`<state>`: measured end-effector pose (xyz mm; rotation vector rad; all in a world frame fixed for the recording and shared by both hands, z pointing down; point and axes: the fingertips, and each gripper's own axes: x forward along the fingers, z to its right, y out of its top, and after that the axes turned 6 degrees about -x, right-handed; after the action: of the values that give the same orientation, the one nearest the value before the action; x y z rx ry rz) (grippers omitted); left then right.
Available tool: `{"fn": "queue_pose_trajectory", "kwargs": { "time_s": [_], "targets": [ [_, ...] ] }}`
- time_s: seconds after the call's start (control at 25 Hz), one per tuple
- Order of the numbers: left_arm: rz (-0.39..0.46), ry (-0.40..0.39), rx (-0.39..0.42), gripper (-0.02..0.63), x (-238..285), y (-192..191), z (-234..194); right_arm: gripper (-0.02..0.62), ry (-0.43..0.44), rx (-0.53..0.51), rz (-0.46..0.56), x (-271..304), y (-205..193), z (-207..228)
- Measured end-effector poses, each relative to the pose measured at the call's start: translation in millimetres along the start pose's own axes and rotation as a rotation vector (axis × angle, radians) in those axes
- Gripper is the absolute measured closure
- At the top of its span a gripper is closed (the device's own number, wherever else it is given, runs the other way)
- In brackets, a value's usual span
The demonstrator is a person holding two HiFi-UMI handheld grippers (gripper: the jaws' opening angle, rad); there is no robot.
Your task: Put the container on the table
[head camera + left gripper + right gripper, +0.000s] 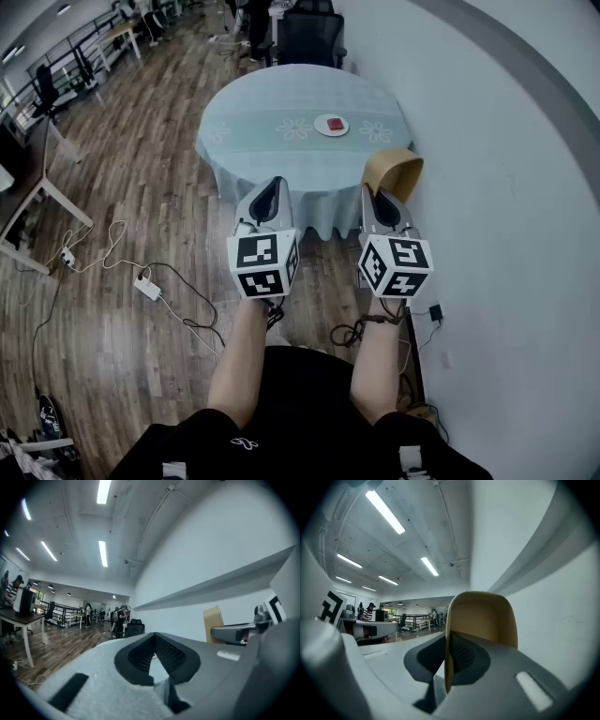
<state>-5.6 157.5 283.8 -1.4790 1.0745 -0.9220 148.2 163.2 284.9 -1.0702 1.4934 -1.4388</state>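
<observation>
A tan open container [394, 171] hangs in the air, its rim pinched in my right gripper [379, 195]. In the right gripper view the container [483, 620] stands upright with one wall clamped between the dark pads [461, 654]. It also shows at the right of the left gripper view as a tan container [213, 623]. My left gripper [272, 192] is shut with nothing in it, level with the right one. Both hang short of the round table [272, 141], which wears a pale blue cloth.
A white plate with a red thing [331, 125] sits on the table's far half. A dark office chair [307, 36] stands behind the table. The white wall [506, 187] runs close on the right. Cables and a power strip [147, 287] lie on the wooden floor at left.
</observation>
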Motion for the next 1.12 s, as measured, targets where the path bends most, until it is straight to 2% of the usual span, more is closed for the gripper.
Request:
{"fn": "queue_pose_trajectory", "kwargs": {
  "time_s": [0.24, 0.4, 0.56, 0.72, 0.88, 1.12],
  "targets": [
    [-0.042, -0.004, -0.001, 0.604, 14.5, -15.9, 6.9, 0.581, -0.006, 0.01, -0.028, 6.3, -11.4, 15.4],
    [-0.06, -0.021, 0.04, 0.604, 18.6, -15.8, 10.0, 0.581, -0.063, 0.07, -0.015, 8.0, -14.3, 41.3],
    [-0.076, 0.015, 0.04, 0.604, 18.6, -23.1, -13.2, 0.581, -0.088, 0.112, -0.001, 19.9, -22.8, 49.3],
    [-0.097, 0.056, 0.022, 0.604, 33.8, -35.3, -43.5, 0.58, -0.067, 0.101, -0.014, 44.1, -37.8, 37.3],
    [-0.115, 0.037, -0.004, 0.604, 77.6, -51.6, -56.9, 0.58, -0.084, 0.079, -0.036, 78.4, -53.5, 51.3],
    [-0.171, -0.031, -0.038, 0.604, 185.7, -77.9, -67.0, 0.58, -0.179, 0.068, -0.09, 147.4, -74.3, 112.3]
  ]
}}
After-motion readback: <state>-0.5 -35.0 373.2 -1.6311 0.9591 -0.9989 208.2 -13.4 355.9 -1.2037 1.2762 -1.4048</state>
